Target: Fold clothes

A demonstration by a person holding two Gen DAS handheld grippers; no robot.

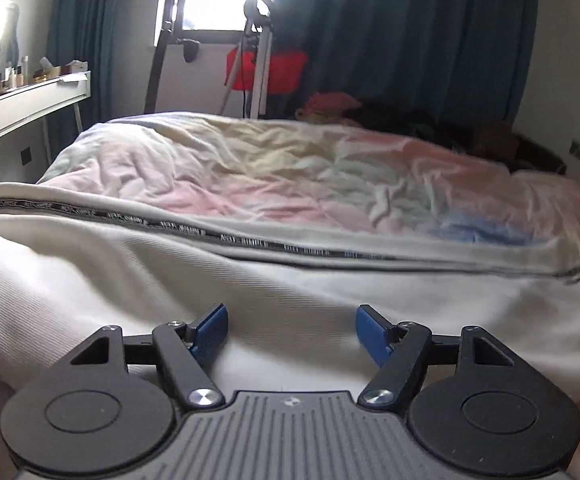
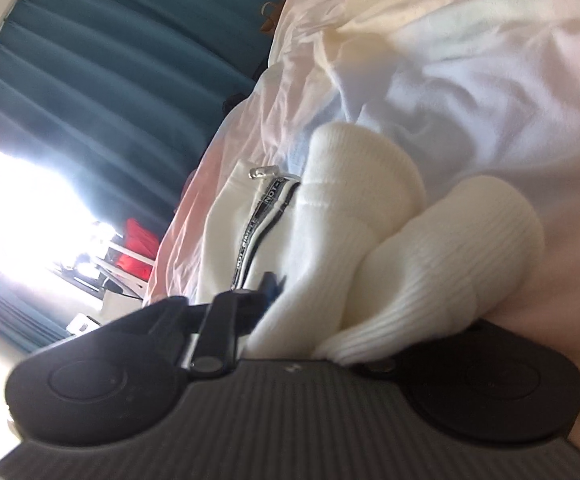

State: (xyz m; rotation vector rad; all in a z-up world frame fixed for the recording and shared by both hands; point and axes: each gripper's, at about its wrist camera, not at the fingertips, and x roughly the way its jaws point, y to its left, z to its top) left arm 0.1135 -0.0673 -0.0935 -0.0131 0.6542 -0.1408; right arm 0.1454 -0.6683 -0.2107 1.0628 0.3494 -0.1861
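Left wrist view: the left gripper [image 1: 292,330] hangs released, its blue pads [image 1: 209,330] wide apart with nothing between them, just above the white jacket [image 1: 249,292] spread across the bed [image 1: 290,168]. The jacket's black lettered zip tape [image 1: 217,236] runs across just ahead of the fingers. In the right wrist view the right gripper [image 2: 290,292] is clenched on a bunch of the jacket's fabric beside the ribbed cuff [image 2: 450,264], with the zip pull [image 2: 263,171] further ahead. Folding looks barely begun: the body lies flat and rumpled, the sleeves seem gathered at one end, and no neat fold shows yet
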